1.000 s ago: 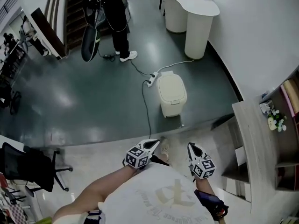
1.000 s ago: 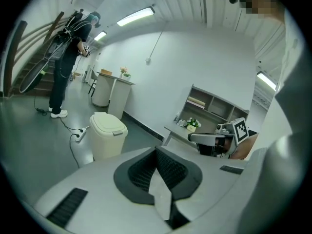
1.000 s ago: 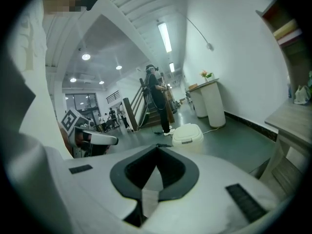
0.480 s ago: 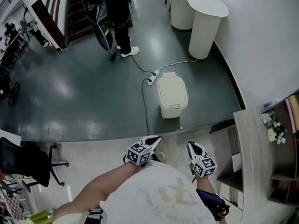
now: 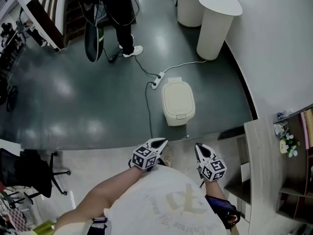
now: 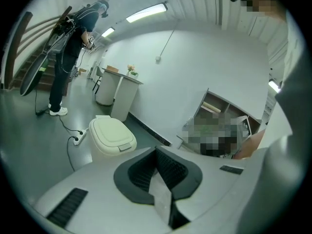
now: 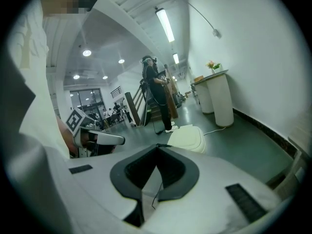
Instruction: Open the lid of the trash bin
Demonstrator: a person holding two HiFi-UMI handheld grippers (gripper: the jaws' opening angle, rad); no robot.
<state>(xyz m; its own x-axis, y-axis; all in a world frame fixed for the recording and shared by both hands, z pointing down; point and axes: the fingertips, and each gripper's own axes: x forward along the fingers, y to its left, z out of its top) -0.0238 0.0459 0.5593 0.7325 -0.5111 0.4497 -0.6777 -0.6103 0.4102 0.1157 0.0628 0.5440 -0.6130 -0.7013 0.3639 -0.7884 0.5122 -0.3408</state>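
The cream trash bin [image 5: 178, 102] stands on the dark floor ahead with its lid down. It also shows in the left gripper view [image 6: 112, 135] and in the right gripper view [image 7: 187, 136]. My left gripper [image 5: 161, 141] and right gripper [image 5: 197, 146] are held close to my body, well short of the bin and pointing toward it. Both are shut with nothing between the jaws. In their own views the left gripper [image 6: 157, 148] and the right gripper [image 7: 157, 146] have their black pads meeting at the tips.
A white power strip [image 5: 157, 82] and its cable lie just left of the bin. A person [image 5: 122, 13] stands at the back. A white round counter [image 5: 215, 18] is at the back right, a wooden shelf [image 5: 274, 165] on the right and an office chair [image 5: 29, 173] at the left.
The head view has shifted a little, so the bin sits slightly lower left in the picture. Both grippers stay shut near my body. The person at the back has shifted.
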